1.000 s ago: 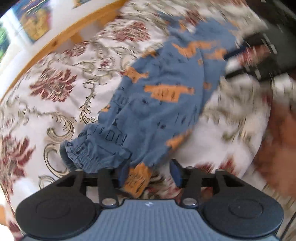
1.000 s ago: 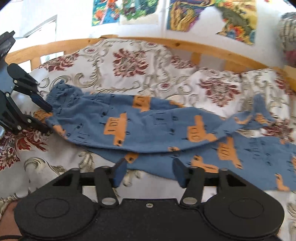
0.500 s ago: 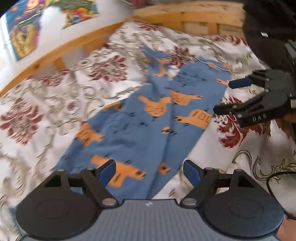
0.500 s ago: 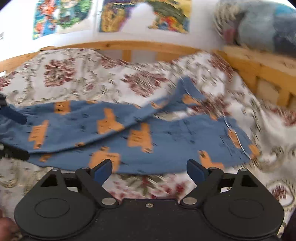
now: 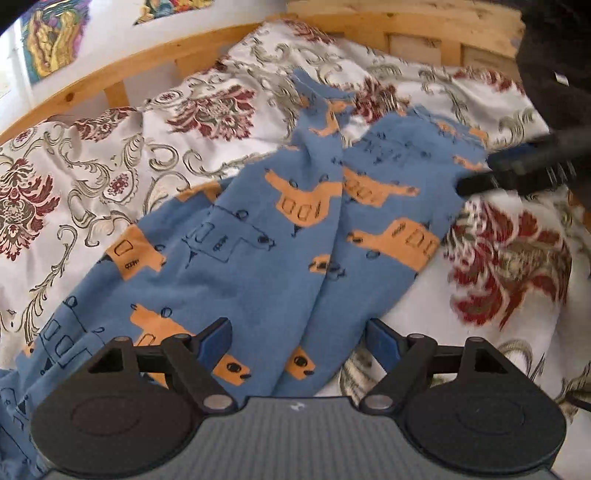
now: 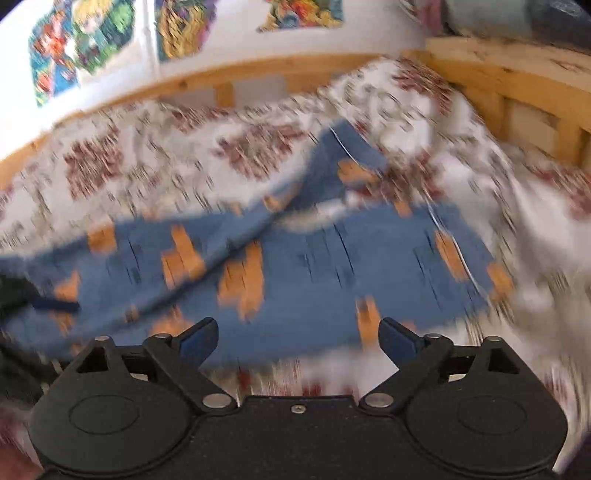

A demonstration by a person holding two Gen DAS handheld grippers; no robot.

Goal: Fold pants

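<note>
The left gripper [image 5: 299,341] hovers low over the near end of the pants [image 5: 258,236], its blue-padded fingers spread wide and clasping nothing, probably lined up over the cloth to pinch an edge for the fold. The pants lie stretched across the bedspread [image 5: 110,147], one leg laid over the other; they are soft blue knit printed with orange vehicles, limp and creased along the middle, on white quilting with dark red floral scrolls inside a pale wooden bed frame [image 5: 424,26]. At the far right the right gripper [image 6: 297,341], equally agape and empty, sits just short of the pants' long edge.
</note>
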